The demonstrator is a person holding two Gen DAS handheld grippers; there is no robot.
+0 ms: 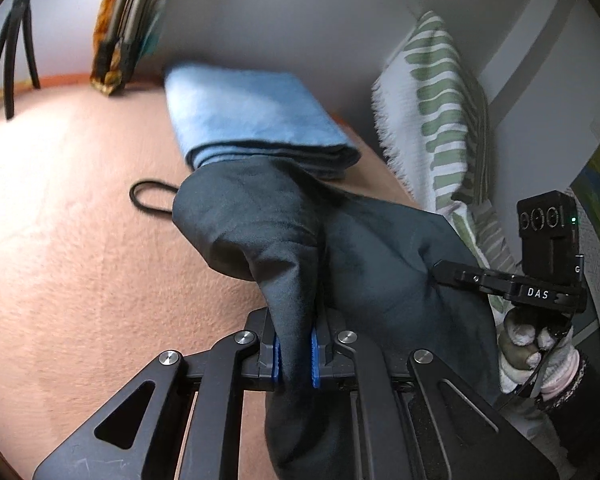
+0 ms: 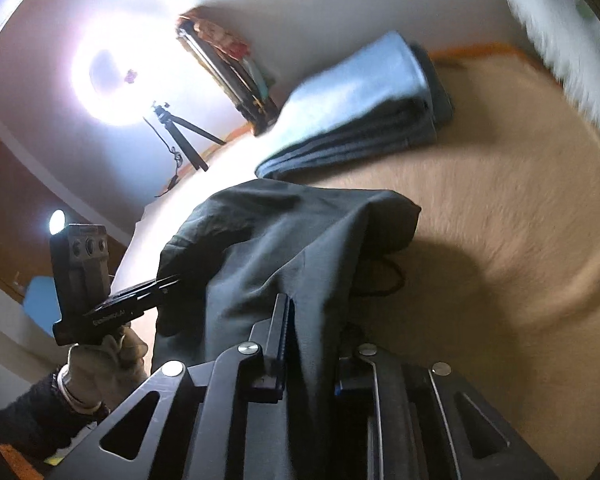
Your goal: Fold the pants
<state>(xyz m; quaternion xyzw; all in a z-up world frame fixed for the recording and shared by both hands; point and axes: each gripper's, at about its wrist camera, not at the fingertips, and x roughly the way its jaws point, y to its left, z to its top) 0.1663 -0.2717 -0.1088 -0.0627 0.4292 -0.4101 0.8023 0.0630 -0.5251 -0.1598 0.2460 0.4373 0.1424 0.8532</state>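
The dark grey pants (image 1: 340, 240) hang bunched between both grippers above the peach bedsheet (image 1: 80, 220). My left gripper (image 1: 296, 356) is shut on a fold of the pants between its blue pads. My right gripper (image 2: 312, 344) is shut on another fold of the pants (image 2: 280, 240). In the left wrist view the right gripper (image 1: 452, 272) shows at the right edge of the cloth, fingers pinching it. In the right wrist view the left gripper (image 2: 168, 284) shows at the left edge of the cloth. Most of the pants' shape is hidden in the folds.
A folded blue and grey stack of clothes (image 1: 252, 120) lies behind the pants; it also shows in the right wrist view (image 2: 364, 112). A green-striped white cushion (image 1: 440, 120) leans on the wall at right. A black loop cord (image 1: 148, 196) lies on the sheet. A tripod (image 2: 180, 132) stands far left.
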